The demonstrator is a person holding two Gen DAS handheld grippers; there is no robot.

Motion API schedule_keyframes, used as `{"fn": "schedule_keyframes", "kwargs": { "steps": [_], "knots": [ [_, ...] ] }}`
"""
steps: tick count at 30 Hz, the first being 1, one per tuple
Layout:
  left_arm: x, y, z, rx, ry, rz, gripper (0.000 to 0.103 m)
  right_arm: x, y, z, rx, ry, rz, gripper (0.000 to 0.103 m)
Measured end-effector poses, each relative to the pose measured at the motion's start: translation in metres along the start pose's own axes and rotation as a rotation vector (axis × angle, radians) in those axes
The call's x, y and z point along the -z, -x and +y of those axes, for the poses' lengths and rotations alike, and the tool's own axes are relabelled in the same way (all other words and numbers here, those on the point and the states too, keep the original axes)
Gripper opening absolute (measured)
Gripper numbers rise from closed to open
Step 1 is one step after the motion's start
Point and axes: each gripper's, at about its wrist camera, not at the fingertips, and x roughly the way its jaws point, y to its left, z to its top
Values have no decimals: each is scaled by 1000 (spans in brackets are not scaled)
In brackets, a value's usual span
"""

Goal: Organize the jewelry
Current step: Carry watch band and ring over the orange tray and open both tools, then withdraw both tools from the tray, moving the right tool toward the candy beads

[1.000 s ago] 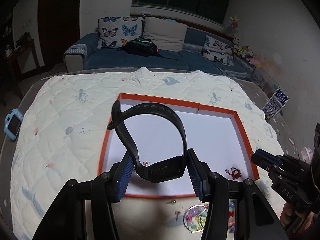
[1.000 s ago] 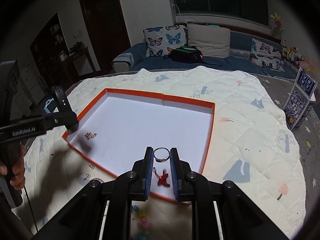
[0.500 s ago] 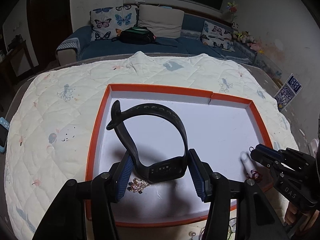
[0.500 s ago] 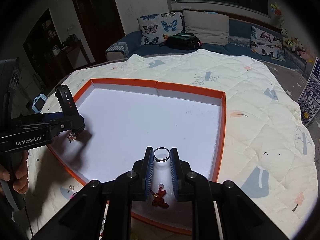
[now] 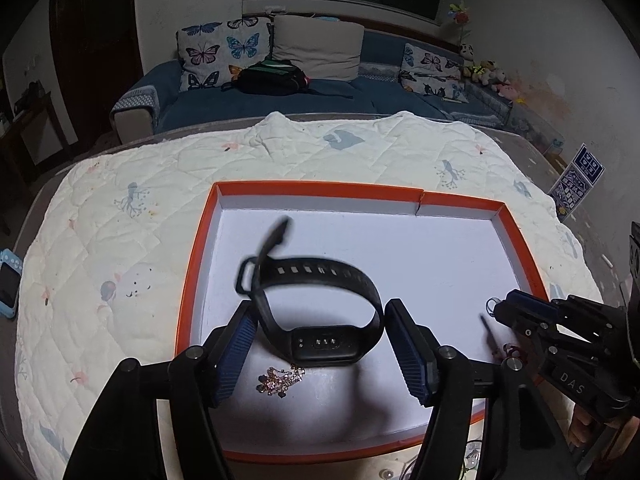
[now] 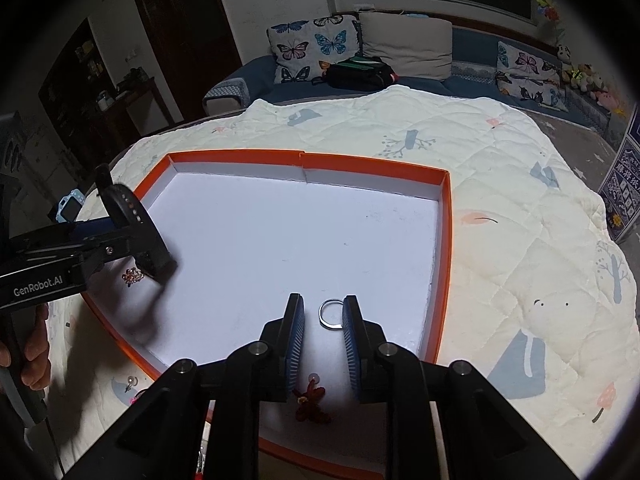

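The quilt carries the orange-rimmed tray, in which the items are being laid out.

Left side: the left gripper is spread apart. The black smart band sits between its fingers, with a gap visible at both pads; it appears released, though blur prevents confirming that it rests on the tray floor. The band is judged light, with a springy rubbery strap and a rigid module. The module is the firmest hold; the looped strap would flex and could roll. Just beside the module, a small gold chain piece lies on the tray floor. It is limp and fine, and is best pinched at its bunched centre.

Right side: the right gripper is parted. The silver ring lies between its fingers, close against the right pad; contact cannot be confirmed. The ring is hard, smooth and light, likely to slip or roll, and is best pinched across its diameter. Below the fingers, a red flower ornament lies on the tray floor, appearing delicate.
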Motion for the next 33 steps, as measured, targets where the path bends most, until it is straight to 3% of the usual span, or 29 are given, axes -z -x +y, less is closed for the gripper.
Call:
{"fn": "schedule_keyframes", "kwargs": {
  "steps": [3,13,24,33],
  "knots": [
    [-1,8,-5,-7,-16,-19,73,0,4,0,0,-2,-10,38],
    [13,69,-12,5,-42,-96,73,15,42,9,8,44,-40,44],
    [77,128,-9,17,-36,-101,73,58,72,19,9,74,-43,44],
    [130,141,-3,38,-38,-75,73,92,67,20,-7,31,14,44]
  ]
}}
